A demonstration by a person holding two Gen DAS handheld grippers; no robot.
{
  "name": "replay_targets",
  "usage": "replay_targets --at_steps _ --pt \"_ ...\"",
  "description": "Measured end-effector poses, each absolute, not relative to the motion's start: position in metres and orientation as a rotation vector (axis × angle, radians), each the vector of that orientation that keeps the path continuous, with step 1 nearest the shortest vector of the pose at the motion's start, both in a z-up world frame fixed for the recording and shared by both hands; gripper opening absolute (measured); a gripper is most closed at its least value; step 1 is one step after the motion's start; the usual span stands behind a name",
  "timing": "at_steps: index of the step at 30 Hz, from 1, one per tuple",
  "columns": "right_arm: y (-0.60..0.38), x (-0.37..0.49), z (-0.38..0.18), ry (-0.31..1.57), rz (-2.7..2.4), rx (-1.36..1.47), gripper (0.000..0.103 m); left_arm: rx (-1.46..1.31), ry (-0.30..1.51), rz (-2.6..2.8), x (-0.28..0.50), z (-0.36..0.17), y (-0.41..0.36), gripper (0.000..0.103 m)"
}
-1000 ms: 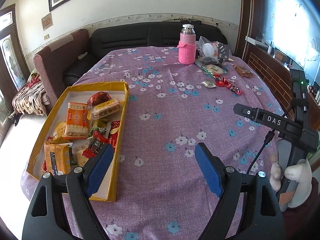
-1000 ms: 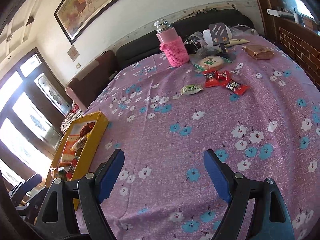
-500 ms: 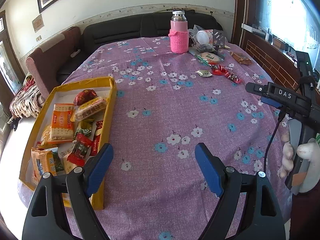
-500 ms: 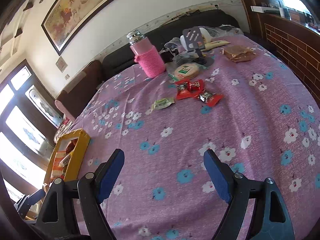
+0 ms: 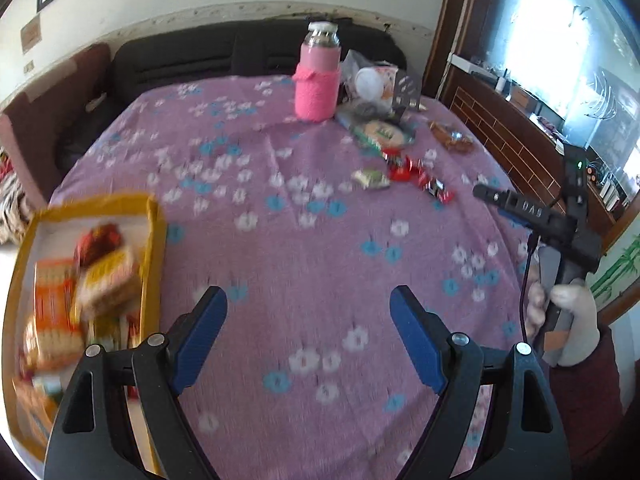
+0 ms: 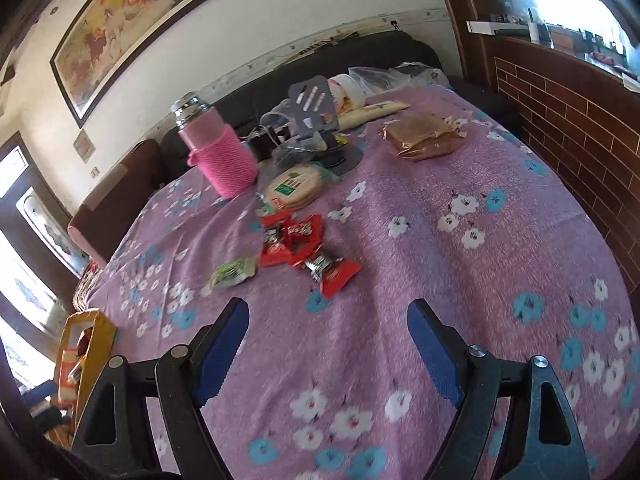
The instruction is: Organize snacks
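Both tongs [image 5: 308,300] [image 6: 328,312] empty — closer to red snacks [image 6: 292,240] now.

A yellow box [image 5: 154,232] sits at the counter's left edge, packed with orange biscuit packs [image 5: 52,304] and a dark red pouch [image 5: 102,236]. Well apart, near the far right, red candy wrappers [image 6: 292,240] overlap in a loose cluster, with a green-and-white packet [image 6: 232,272] just beside them.
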State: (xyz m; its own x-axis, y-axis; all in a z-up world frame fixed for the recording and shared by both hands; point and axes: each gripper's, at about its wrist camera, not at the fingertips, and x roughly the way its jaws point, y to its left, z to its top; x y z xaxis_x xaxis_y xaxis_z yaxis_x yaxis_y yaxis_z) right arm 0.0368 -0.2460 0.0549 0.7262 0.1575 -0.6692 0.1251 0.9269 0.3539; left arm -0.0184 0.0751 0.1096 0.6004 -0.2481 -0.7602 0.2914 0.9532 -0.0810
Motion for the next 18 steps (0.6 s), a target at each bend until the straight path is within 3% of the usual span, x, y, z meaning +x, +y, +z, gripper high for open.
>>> replay_targets --at_steps 15,18 --pt "-0.231 0.106 0.018 0.826 0.086 0.345 0.073 0.33 0.871 -0.456 0.09 0.071 -0.026 0.084" --pt "-0.234 0.109 0.018 0.822 0.109 0.362 0.062 0.349 0.879 -0.488 0.106 0.062 -0.042 0.084"
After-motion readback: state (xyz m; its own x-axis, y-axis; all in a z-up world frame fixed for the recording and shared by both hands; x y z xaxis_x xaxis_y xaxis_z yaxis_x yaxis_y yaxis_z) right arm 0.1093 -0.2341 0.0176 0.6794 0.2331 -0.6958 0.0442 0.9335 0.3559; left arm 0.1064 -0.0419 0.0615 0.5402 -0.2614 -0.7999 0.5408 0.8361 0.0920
